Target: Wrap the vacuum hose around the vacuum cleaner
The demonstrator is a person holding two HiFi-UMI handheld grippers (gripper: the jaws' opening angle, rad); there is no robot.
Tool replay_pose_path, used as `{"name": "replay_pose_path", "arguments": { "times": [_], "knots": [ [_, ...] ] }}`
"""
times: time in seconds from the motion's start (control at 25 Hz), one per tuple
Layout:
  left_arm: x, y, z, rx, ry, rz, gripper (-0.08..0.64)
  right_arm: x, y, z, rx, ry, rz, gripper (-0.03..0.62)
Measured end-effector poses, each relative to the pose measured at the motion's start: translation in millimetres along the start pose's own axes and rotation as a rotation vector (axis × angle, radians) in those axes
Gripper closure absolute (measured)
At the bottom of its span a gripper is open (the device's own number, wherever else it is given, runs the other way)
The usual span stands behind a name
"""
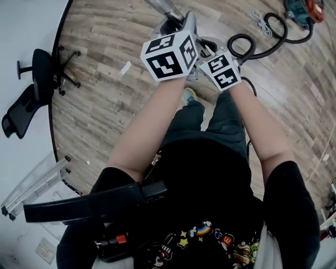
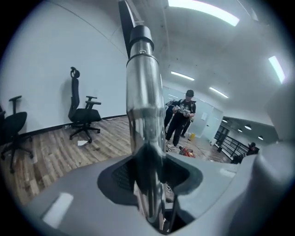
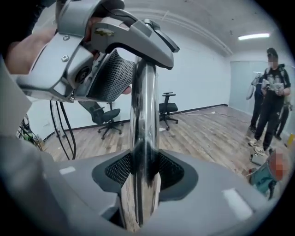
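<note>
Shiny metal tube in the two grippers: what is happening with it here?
A person grips the shiny metal vacuum tube with both the left gripper and the right gripper, raised in front of them. The black hose lies looped on the wooden floor, trailing to the teal and red vacuum cleaner, not yet wrapped around it.

The wand [image 2: 144,115] gleamed mirror-silver, the hose [image 1: 254,50] was black, and the floor [image 1: 105,110] showed grey-brown wood planks (office chair [image 1: 42,73] black too).
</note>
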State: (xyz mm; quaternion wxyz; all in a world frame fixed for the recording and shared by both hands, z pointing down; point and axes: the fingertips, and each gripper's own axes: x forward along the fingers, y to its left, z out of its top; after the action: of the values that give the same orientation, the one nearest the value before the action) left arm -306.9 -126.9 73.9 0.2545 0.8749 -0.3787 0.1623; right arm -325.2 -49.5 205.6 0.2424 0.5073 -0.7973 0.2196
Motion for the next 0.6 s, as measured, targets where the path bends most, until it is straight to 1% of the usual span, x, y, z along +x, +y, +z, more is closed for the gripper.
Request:
{"name": "replay_pose_path", "arguments": {
  "times": [0.12,0.24,0.4,0.6],
  "knots": [
    [10,-33,33,0.096,-0.004,-0.068,0.394,-15,-22,27,0.06,-0.044,-0.05,0.402],
    [31,-76,53,0.189,0.009,-0.133,0.395,-32,-56,41,0.132,-0.068,-0.093,0.402],
    [74,-133,81,0.303,0.031,-0.231,0.396,-50,-120,58,0.203,-0.103,-0.161,0.402],
    [133,-199,103,0.429,0.06,-0.336,0.398,-65,-201,68,0.264,-0.138,-0.201,0.402]
  ]
}}
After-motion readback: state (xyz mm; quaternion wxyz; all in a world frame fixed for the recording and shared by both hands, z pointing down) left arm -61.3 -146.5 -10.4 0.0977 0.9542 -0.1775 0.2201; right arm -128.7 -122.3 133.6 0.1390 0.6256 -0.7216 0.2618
